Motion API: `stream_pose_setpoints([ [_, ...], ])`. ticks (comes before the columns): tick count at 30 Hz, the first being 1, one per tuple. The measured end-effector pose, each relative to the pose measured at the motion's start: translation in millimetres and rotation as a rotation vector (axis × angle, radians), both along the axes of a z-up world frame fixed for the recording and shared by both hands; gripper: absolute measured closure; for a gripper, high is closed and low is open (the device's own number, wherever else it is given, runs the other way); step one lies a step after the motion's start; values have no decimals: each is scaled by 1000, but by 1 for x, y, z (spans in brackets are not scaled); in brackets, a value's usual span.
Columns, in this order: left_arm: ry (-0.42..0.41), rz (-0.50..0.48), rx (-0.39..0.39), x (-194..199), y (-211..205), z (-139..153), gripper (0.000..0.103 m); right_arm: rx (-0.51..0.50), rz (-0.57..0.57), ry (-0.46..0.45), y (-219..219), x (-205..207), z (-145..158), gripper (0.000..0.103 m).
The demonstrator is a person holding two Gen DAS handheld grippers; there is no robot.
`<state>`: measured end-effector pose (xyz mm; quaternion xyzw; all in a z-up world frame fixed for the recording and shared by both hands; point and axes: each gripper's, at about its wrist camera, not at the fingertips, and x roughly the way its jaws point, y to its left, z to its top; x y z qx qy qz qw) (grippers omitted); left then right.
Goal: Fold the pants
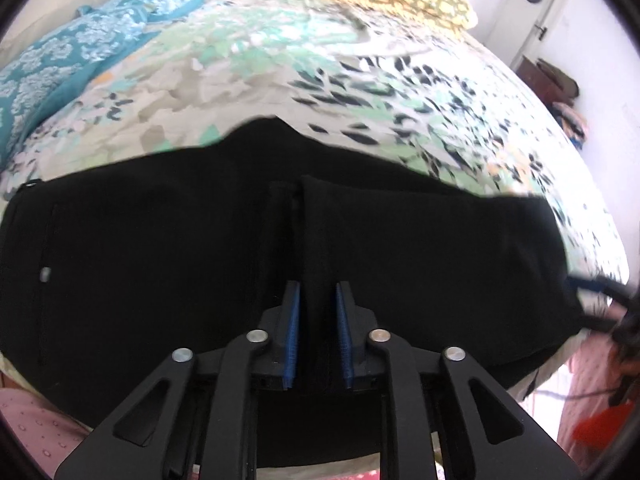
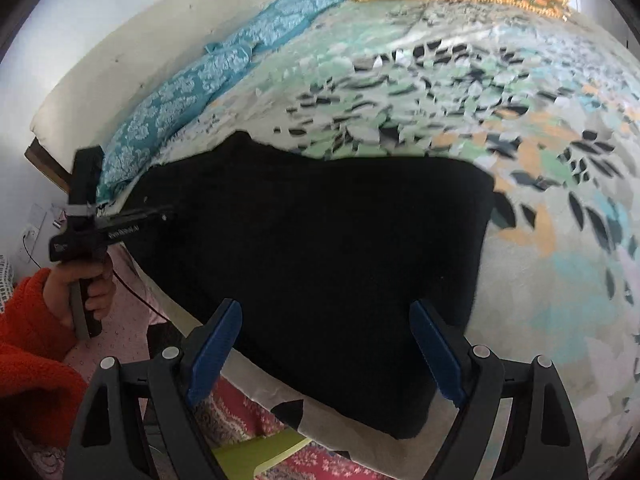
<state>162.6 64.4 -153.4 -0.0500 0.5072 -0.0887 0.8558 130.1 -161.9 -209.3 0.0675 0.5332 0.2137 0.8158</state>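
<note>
Left wrist view shows the left hand-held gripper (image 1: 319,332) pinching a fold of the partly folded black pants (image 1: 160,260) on the bed (image 1: 280,80), right hand-held gripper (image 2: 326,354) spread; folding remains.

Black pants (image 1: 160,240) lie on a leaf-print bedspread (image 1: 360,92) of green, grey and orange. Teal floral pillow (image 1: 60,68) upper left; orange sleeve (image 2: 28,344) lower left.

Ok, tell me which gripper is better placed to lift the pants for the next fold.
Left. The left gripper already pinches a fold of the black pants; the right gripper hangs open above them, gripping nothing.
</note>
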Motion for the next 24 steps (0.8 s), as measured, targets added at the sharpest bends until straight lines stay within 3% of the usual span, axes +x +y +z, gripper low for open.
stream_pose_setpoints([
  [1,-21,20,-22,-1,7,5,74,-13,0,11,2,0,-4,16],
  [3,-54,79,-50,-2,23,12,45,-19,3,1,3,-1,-5,15],
  [6,-2,91,-99,6,33,2,40,6,-6,2,-1,-1,-4,15],
  [9,88,48,-100,15,22,-20,42,20,-17,-2,-5,-4,-2,15],
  [10,88,31,-83,15,16,-23,49,22,-19,-10,-7,-5,1,15],
  [12,55,-30,-44,15,0,-19,94,20,-35,-44,-10,-9,8,15],
  [13,47,-59,-74,13,-4,-15,97,21,-50,-73,-14,-11,15,15],
  [15,27,-120,-137,5,-14,-4,97,30,-96,-146,-27,-17,32,15],
  [17,-1,-169,-101,-8,-24,5,97,47,-139,-213,-40,-22,46,15],
  [19,-13,-138,-38,-14,-19,7,97,67,-132,-237,-42,-23,51,15],
  [22,32,-41,-34,-2,3,-4,95,64,-43,-199,-24,-17,41,19],
  [24,70,-8,-20,6,8,-14,78,21,23,-126,-4,-9,24,20],
])
